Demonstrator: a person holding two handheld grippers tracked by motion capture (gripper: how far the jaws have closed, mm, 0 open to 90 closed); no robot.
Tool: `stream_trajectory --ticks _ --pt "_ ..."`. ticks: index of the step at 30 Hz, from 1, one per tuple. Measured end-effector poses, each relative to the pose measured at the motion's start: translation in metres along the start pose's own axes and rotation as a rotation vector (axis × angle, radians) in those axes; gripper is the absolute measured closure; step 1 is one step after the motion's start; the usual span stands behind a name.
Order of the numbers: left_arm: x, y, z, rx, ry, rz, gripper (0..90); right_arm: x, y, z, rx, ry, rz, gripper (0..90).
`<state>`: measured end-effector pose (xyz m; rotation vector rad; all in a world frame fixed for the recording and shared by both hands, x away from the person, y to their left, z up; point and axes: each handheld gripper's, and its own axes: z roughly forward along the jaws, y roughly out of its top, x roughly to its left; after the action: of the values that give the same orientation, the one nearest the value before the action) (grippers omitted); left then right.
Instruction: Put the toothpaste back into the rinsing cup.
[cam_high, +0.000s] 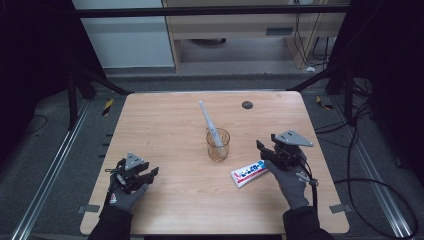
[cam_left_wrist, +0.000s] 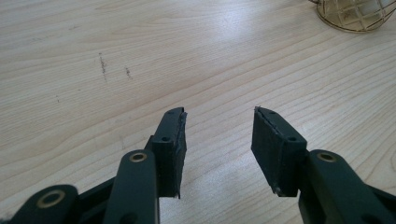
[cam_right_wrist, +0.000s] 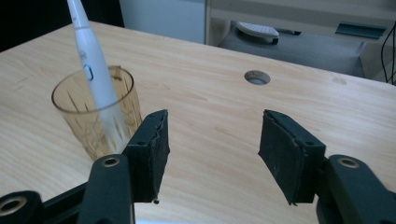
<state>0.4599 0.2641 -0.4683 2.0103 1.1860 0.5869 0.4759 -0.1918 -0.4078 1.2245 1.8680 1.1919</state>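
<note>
Two handheld grippers rest over a light wooden table (cam_high: 165, 200). At lower left of the high view, the left gripper (cam_high: 148, 175) sits in a gloved hand; in the left gripper view its jaws stand apart with bare tabletop between them, holding nothing.

At frame centre stands a clear amber-tinted plastic cup (cam_high: 218, 144) with a faceted wall. A white electric toothbrush (cam_high: 210, 125) stands in it, leaning toward the upper left of the frame; a small button with a blue outline shows on its handle in the right gripper view.

Just right of the cup, a white toothpaste tube (cam_high: 249, 173) with blue and red printing lies flat; the lettering is too small to read.

At right, the right gripper (cam_high: 260, 148) sits just beyond the tube's right end. Its jaws stand apart, nothing between them. A dark round hole (cam_high: 247, 104) lies in the table at upper centre.
</note>
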Motion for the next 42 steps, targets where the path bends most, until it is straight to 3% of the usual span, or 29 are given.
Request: stream_trajectory --ticks 5,8,11,20,24,33,42 --pt "-0.001 0.001 0.002 0.005 -0.002 0.002 54.0 -0.004 -0.012 -0.005 0.036 0.005 -0.026 41.5" --pt "0.0 0.001 0.002 0.007 -0.002 0.003 54.0 -0.007 -0.021 -0.008 0.062 0.008 -0.04 46.4" --pt "0.0 0.001 0.003 0.007 -0.002 -0.003 54.1 -0.011 -0.031 -0.011 0.08 0.017 -0.035 56.8" --pt "0.0 0.001 0.004 0.01 -0.003 -0.003 54.3 -0.032 -0.047 -0.003 0.14 -0.028 0.01 89.8" --pt "0.0 0.001 0.004 0.01 -0.001 -0.001 54.4 -0.04 -0.049 0.006 0.145 -0.021 0.044 90.0" --pt "0.003 0.0 0.001 0.004 0.004 -0.003 54.4 -0.048 -0.049 0.034 0.158 0.013 0.057 90.0" --pt "0.003 0.0 0.002 0.01 0.006 0.001 54.5 -0.049 -0.054 0.053 0.229 0.036 0.046 90.0"
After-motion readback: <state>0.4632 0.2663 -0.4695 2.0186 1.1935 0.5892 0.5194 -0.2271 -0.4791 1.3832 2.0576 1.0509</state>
